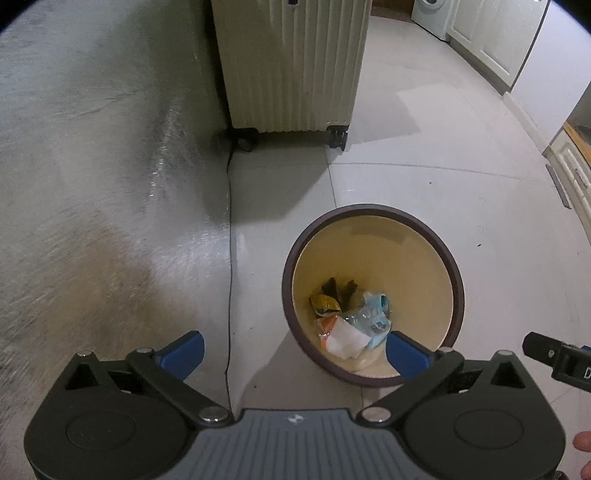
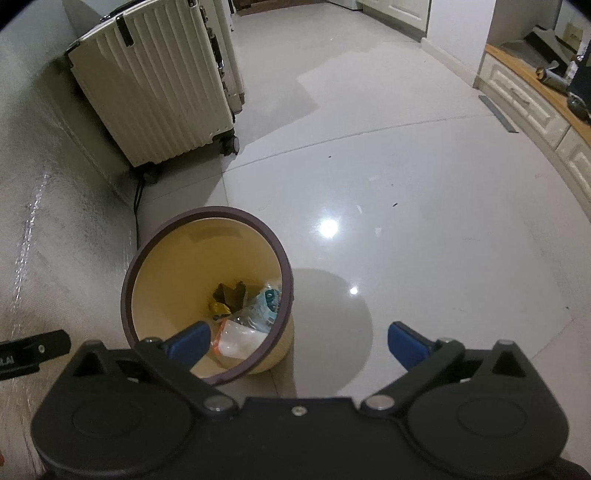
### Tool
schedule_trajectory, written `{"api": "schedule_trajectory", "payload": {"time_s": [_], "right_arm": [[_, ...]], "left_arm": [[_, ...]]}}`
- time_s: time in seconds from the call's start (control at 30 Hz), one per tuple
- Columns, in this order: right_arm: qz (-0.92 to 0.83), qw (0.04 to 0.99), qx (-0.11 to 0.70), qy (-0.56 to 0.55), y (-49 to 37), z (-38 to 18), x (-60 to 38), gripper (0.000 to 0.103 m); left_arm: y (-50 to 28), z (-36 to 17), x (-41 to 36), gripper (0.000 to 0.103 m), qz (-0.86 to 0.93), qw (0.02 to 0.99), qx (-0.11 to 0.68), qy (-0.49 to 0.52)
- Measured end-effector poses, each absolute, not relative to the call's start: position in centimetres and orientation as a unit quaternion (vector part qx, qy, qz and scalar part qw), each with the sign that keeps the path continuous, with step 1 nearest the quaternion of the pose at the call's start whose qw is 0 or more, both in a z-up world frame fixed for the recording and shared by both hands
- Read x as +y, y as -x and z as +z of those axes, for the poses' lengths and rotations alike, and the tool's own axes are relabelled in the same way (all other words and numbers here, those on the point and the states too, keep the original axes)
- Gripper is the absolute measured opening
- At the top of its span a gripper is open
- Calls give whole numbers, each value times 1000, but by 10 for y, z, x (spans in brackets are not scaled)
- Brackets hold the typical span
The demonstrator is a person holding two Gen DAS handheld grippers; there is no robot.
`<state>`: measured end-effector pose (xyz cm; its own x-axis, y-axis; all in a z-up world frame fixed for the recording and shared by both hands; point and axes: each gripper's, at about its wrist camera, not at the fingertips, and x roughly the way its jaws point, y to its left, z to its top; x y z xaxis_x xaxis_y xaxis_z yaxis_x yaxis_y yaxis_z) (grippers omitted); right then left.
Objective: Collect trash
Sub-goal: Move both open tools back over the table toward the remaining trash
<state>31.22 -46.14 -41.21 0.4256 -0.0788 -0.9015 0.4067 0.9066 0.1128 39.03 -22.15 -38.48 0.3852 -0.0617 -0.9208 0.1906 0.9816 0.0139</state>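
Observation:
A cream waste bin with a dark brown rim [image 1: 458,280] [image 2: 127,280] stands on the pale tiled floor. Inside it lies trash [image 1: 351,321] [image 2: 245,314]: a crumpled clear plastic bottle with a blue label, a white and orange wrapper, a yellow packet and dark scraps. My left gripper [image 1: 293,352] hangs above the bin's near left side, open, with nothing between its blue fingertips [image 1: 404,352]. My right gripper [image 2: 297,345] hovers over the bin's near right edge, open and empty too. Part of the right gripper's body [image 1: 554,360] shows at the left wrist view's right edge.
A ribbed cream suitcase on wheels [image 1: 291,66] [image 2: 155,92] stands beyond the bin against a grey wall [image 1: 92,147]. A black cable [image 1: 229,258] runs along the wall's foot. White cabinets [image 2: 532,110] with a wooden top line the right side. A washing machine [image 1: 434,14] stands far back.

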Motion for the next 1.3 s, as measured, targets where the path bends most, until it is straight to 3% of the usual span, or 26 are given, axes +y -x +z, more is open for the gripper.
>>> {"api": "schedule_trajectory", "payload": {"time_s": [0.27, 0.67, 1.3], "right_arm": [[-145, 841, 504, -134, -283, -371, -453, 103], [-159, 883, 426, -120, -214, -259, -449, 103], [-171, 943, 269, -93, -127, -84, -418, 103]], "left_arm": [[-357, -344, -206, 103, -83, 841, 532, -60], [-299, -249, -208, 103, -115, 874, 470, -49], [-209, -63, -185, 103, -163, 939, 303, -20]]}}
